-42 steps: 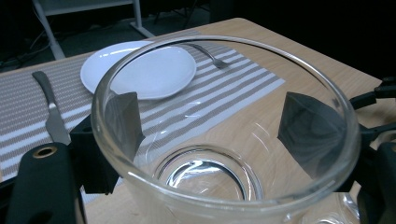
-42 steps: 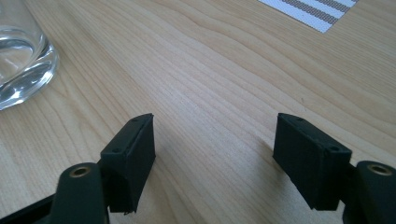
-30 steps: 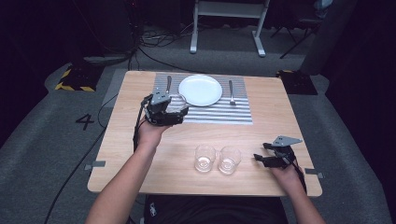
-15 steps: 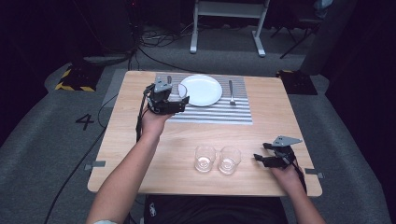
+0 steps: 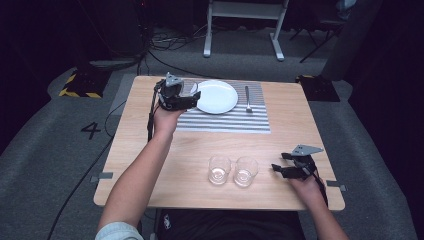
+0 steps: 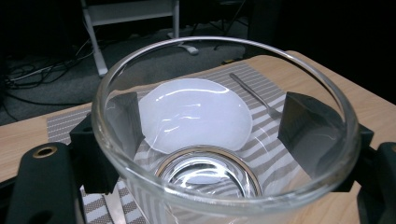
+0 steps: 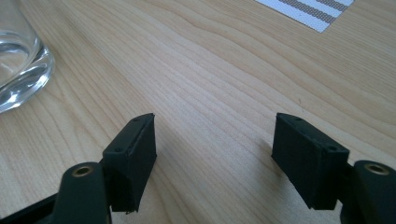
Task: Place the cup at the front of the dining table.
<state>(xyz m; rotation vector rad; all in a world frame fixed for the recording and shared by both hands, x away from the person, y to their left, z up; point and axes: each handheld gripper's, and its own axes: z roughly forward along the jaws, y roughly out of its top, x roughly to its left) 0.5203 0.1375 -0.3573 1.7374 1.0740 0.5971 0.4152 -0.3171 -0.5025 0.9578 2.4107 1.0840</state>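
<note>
So my left gripper is clamped on a glass just short of the plate, seemingly not yet set down, while two glasses wait just left of my idle right gripper, jaws wide.
</note>
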